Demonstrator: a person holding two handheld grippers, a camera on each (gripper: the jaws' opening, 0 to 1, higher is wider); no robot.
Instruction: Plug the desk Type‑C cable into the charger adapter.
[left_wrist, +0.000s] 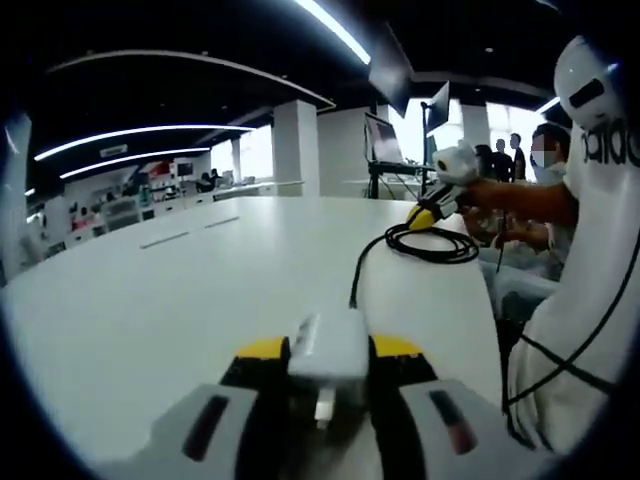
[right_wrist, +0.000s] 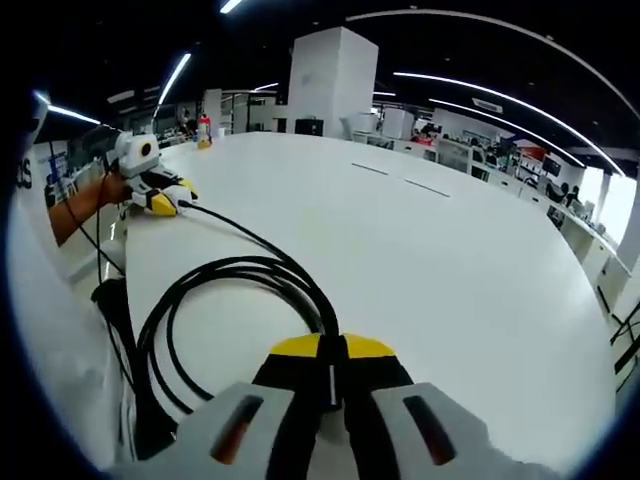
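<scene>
Left gripper view: the left gripper (left_wrist: 328, 352) has its jaws clamped on a white adapter (left_wrist: 330, 345), held low over a white table (left_wrist: 150, 300). A black cable (left_wrist: 430, 243) runs from the adapter across the tabletop to a loose coil near the table's far edge, where the right gripper (left_wrist: 428, 213) rests, held by a person's hand (left_wrist: 480, 190). In the right gripper view, the right gripper (right_wrist: 333, 362) has its jaws drawn together, pinching the cable (right_wrist: 240, 290) beside its coil; the cable trails on to the left gripper (right_wrist: 160, 200) at the table's far side.
</scene>
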